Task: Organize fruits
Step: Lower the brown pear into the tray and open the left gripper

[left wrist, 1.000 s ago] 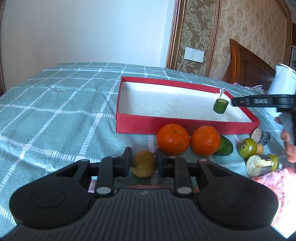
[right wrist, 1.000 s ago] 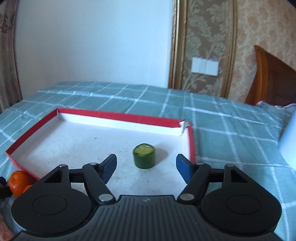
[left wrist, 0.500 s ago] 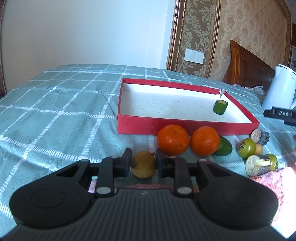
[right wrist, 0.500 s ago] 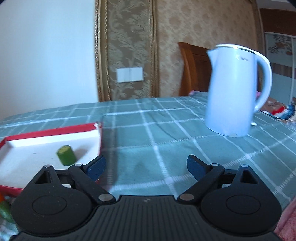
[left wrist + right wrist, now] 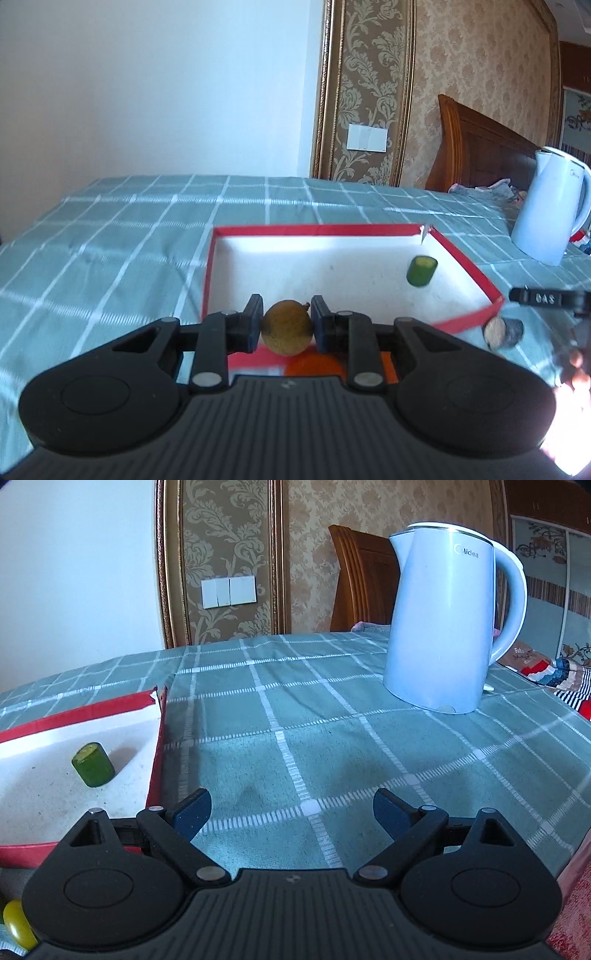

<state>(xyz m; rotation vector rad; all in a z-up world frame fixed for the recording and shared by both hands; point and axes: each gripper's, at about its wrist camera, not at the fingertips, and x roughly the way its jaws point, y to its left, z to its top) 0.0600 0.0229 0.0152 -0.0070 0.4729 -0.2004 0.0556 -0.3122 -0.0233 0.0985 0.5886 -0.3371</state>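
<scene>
Green checked cloth covers a bed, bare on the left. Left tool (image 5: 286,326) pinches a brown round fruit (image 5: 287,327) above the red tray's (image 5: 469,266) near wall, apparently to carry it in. Inside, a green cylinder (image 5: 421,270) sits far right, leaving room. Right tool (image 5: 291,810) gapes wide, holding nothing, beside the tray, kettle (image 5: 445,616) beyond.

We count one brown fruit (image 5: 287,328), one green cylinder (image 5: 422,270), one red tray (image 5: 469,268), one orange (image 5: 314,365), one kettle (image 5: 441,620), two grippers.
</scene>
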